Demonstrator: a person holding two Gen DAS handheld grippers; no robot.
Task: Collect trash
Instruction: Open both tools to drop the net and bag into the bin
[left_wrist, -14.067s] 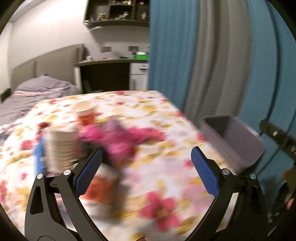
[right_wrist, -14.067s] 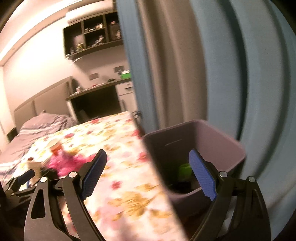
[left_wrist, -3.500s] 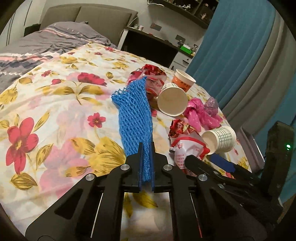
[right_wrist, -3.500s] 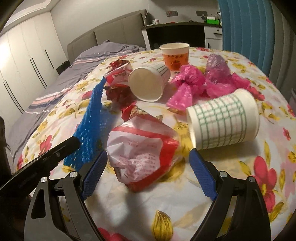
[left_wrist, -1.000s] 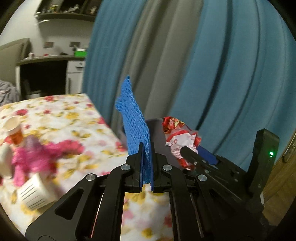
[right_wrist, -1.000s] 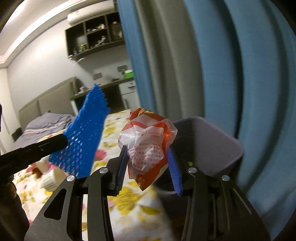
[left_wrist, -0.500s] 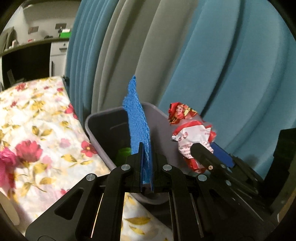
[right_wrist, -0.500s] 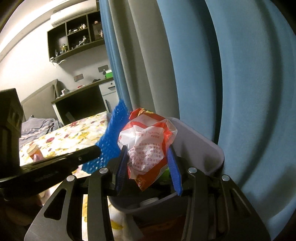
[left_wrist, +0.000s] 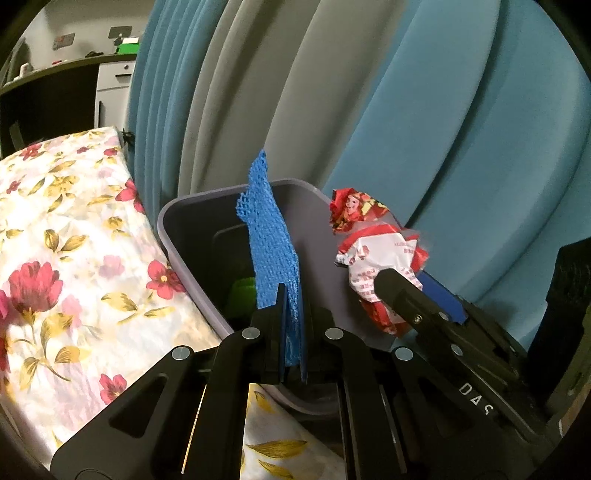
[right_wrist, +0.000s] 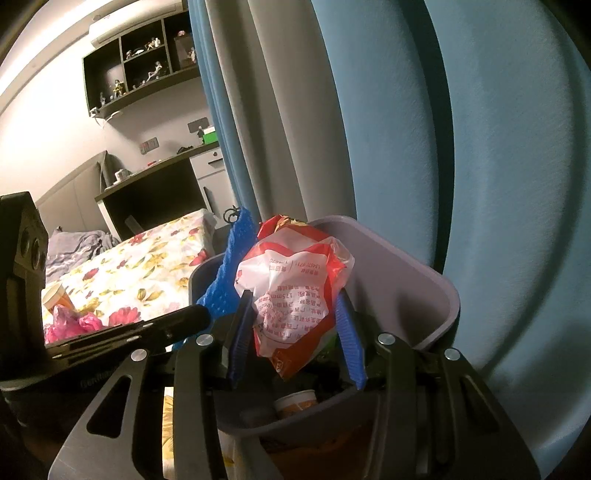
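Now the left tongs (left_wrist: 291, 325) pinch a blue foam net (left_wrist: 271, 240); the right tongs (right_wrist: 295, 332) clamp a crumpled red-and-white wrapper (right_wrist: 291, 291) over the grey bin (right_wrist: 424, 280).

The blue foam netting (left_wrist: 272, 254) looks rough and open-meshed, the red-and-white wrapper (right_wrist: 295, 291) crinkled glossy plastic, the grey bin (right_wrist: 402, 273) smooth matt plastic.
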